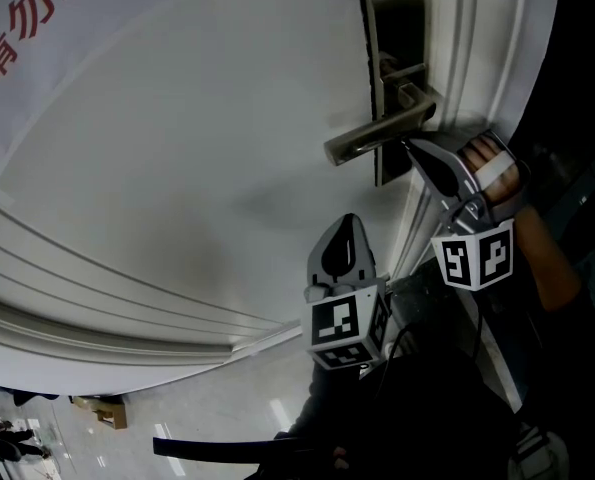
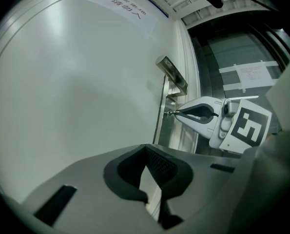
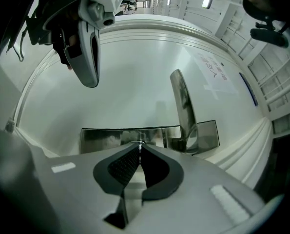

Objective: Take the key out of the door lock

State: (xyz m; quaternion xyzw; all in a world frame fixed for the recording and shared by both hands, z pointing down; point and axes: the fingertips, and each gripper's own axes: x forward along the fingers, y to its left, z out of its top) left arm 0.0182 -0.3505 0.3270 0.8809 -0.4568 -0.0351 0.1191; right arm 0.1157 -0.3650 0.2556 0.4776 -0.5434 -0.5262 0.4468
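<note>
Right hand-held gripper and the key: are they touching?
Touching. The left gripper view shows the right hand-held gripper with its tips pinched on the key at the lock plate, no gap.

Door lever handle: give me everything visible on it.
The lever handle is a flat bar of brushed silver metal, projecting from a tall rectangular lock plate near the edge of the white door, free end pointing away from that edge. The right tool, shut on a thin metal sliver, apparently the key, meets the plate beside the lever's root; contact with the lever itself is unclear.
</note>
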